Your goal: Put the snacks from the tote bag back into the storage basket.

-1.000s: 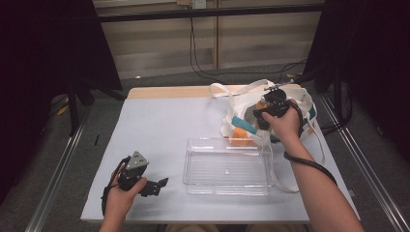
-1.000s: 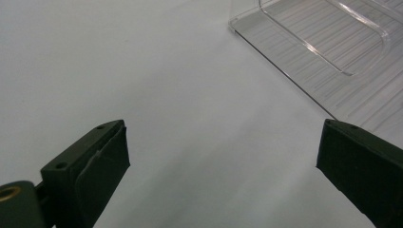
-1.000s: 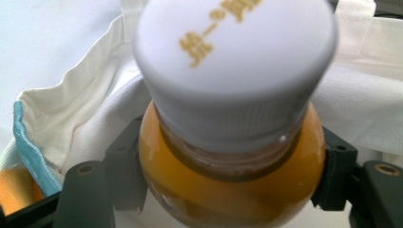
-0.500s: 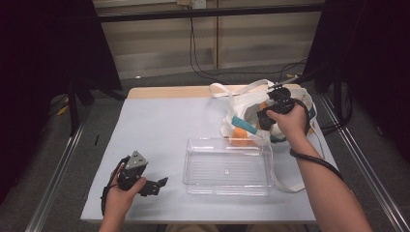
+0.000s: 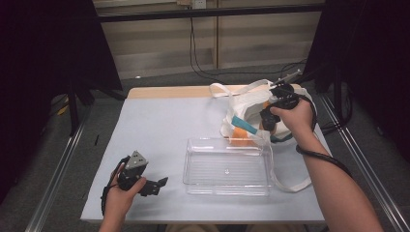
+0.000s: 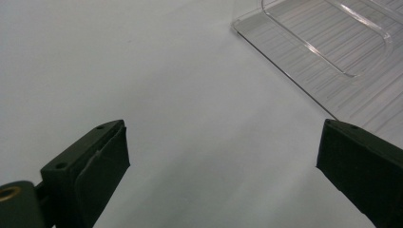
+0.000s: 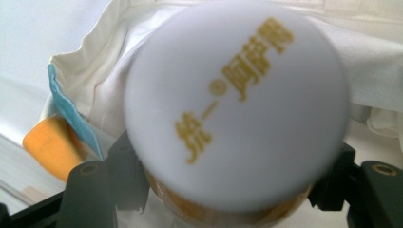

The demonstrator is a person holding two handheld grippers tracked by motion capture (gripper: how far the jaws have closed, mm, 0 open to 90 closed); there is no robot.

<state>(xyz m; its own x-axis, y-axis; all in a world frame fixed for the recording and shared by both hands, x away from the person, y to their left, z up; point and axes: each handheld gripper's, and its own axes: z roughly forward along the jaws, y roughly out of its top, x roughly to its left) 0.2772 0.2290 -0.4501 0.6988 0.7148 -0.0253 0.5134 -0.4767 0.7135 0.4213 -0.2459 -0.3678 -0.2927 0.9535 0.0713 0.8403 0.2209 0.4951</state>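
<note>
Right gripper [image 5: 267, 126]: at the mouth of the cloth bag [image 5: 246, 104] on the far right of the table [image 5: 159, 121]; its jaws are clamped on a small jar.
Jar [image 7: 236, 102]: seen lid-on in the right gripper view, with a round white cap bearing gold printed characters and an amber body below; it is held just at the bag's opening, not yet over the tray.
Grip risk: the black pads [image 7: 127, 183] press the sides just under the wide cap, on a smooth rounded surface; a tilt or jolt could probably let the jar slide or twist out.
Snag risk: white fabric folds sit close around the jar, and the bag's strap [image 5: 290, 183] loops beside the tray; a lift that catches the cloth could drag the bag along.
Tray [image 5: 227, 166]: clear, shallow and bare, just in front of the bag; being light, a knock from the jar or the strap would likely shift it.
Other contents: an orange item [image 5: 239, 135] and a teal strip [image 5: 243, 124] sit at the bag's lip and may spill if the bag is tugged.
Left gripper [image 5: 163, 182]: rests low on the table at the near left, jaws wide apart with nothing between them; it does not steady the bag.
</note>
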